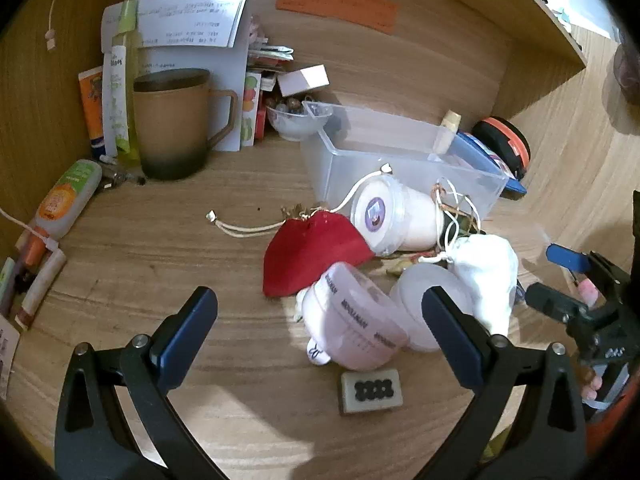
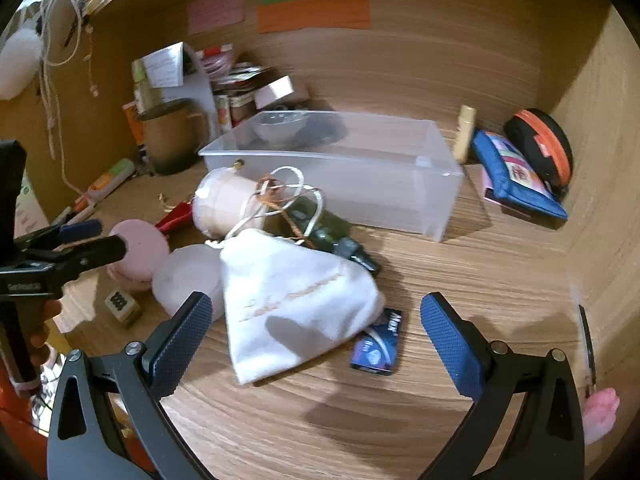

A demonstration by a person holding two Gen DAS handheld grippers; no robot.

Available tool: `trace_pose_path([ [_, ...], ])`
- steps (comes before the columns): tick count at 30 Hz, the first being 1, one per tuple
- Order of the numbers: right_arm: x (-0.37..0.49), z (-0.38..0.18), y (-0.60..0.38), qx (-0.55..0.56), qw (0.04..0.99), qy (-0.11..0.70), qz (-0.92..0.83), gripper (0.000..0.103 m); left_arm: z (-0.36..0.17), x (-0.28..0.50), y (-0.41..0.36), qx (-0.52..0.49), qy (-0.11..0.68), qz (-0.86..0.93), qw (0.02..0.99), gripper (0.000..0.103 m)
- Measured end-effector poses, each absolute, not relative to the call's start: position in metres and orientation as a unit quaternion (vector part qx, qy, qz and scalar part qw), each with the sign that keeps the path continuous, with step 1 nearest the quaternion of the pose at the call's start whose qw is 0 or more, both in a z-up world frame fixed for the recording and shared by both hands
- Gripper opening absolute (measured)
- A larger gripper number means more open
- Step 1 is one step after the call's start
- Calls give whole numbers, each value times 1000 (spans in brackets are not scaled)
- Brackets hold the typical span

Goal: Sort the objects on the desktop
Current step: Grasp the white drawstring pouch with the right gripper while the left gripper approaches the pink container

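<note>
Both grippers, left and right, apart, empty; two pouches: red, white; one clear bin

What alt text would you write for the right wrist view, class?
The open right gripper hovers over a white drawstring pouch on a cluttered wooden desk. Behind it stands a clear plastic bin; the left gripper enters at left.

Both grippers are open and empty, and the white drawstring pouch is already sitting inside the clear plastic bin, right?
Not quite: the right wrist view shows the white drawstring pouch on the desk in front of the clear plastic bin, not inside. Both hand-held grippers, left and right, are open and empty.
</note>
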State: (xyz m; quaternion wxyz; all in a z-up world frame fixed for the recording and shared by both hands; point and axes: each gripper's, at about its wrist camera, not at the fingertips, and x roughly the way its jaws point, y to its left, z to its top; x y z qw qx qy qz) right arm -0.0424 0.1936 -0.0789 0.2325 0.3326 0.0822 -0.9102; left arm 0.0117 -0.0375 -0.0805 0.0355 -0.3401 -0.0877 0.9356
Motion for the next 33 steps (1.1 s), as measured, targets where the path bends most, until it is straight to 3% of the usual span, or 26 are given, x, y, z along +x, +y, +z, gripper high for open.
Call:
trace_pose_path([
  [14,-72,-98,174,388,278,114,-871,103,-92,-8,-16,-374,-51,924,56,103],
  [18,-80,-101,170,394,281,127,-866,101,-93,-13,-14,-381,-49,921,65,88],
  [33,-88,-108,155,400,292,177,-850,81,-89,-8,-19,-379,-34,921,88,74],
])
